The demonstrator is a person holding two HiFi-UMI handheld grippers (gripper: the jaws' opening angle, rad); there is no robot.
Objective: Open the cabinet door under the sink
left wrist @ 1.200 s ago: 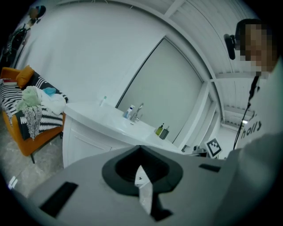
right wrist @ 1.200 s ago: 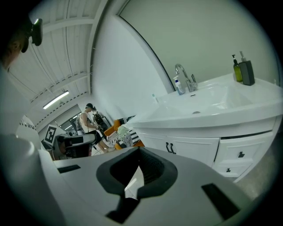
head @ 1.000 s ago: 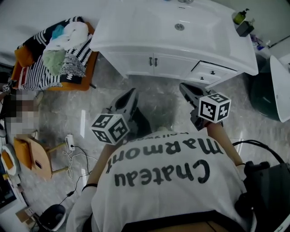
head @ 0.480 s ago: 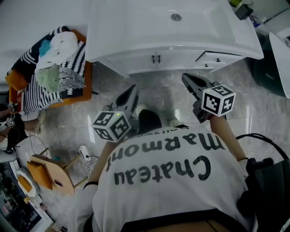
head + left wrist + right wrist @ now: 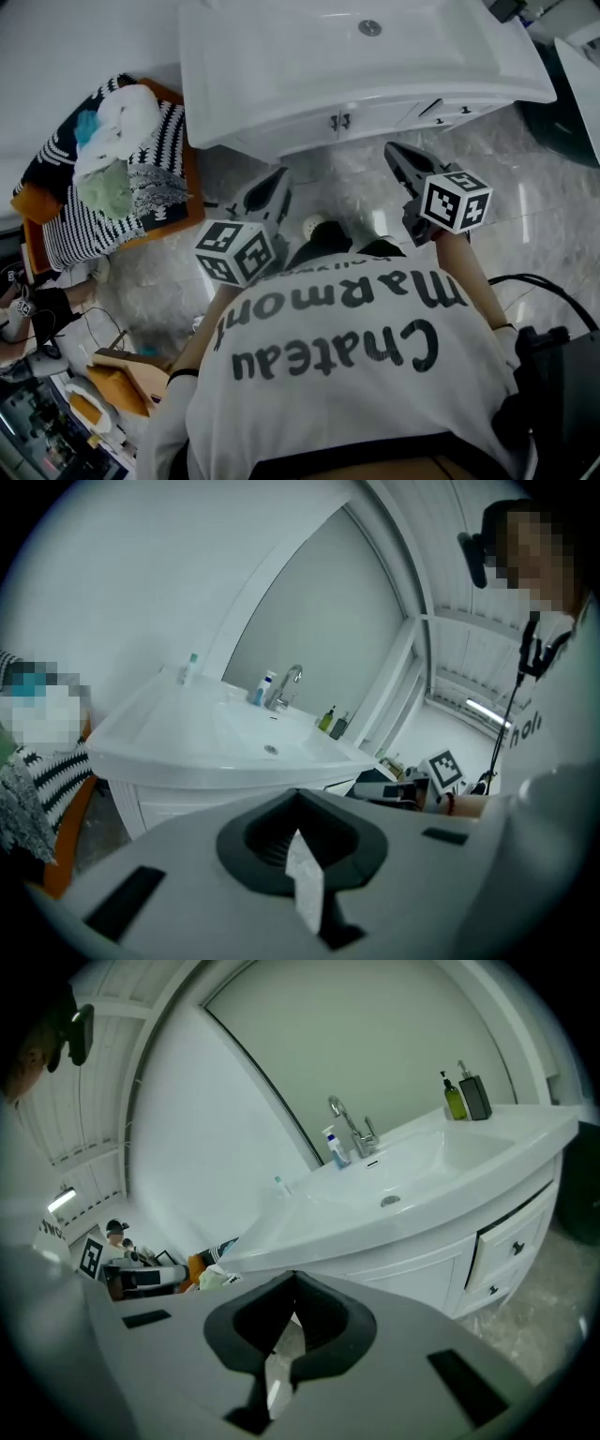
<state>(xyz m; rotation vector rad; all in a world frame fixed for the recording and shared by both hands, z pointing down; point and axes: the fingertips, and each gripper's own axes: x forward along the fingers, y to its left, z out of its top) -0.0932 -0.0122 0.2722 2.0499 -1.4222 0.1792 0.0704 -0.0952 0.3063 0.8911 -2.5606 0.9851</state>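
The left tool (image 5: 278,176) and the right tool (image 5: 394,150) are both seen fully closed, with nothing held between the jaws, and are carried above the floor (image 5: 356,183). The cabinet door (image 5: 311,126) under the sink (image 5: 281,56) is seen shut, just ahead of both tools and touched by neither.

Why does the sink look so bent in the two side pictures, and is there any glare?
Left gripper view: the wide lens bows the sink and darkens the corners. Right gripper view: same bowing, same dark corners. Head view: lines run straighter; pale glare streaks lie on the glossy floor.
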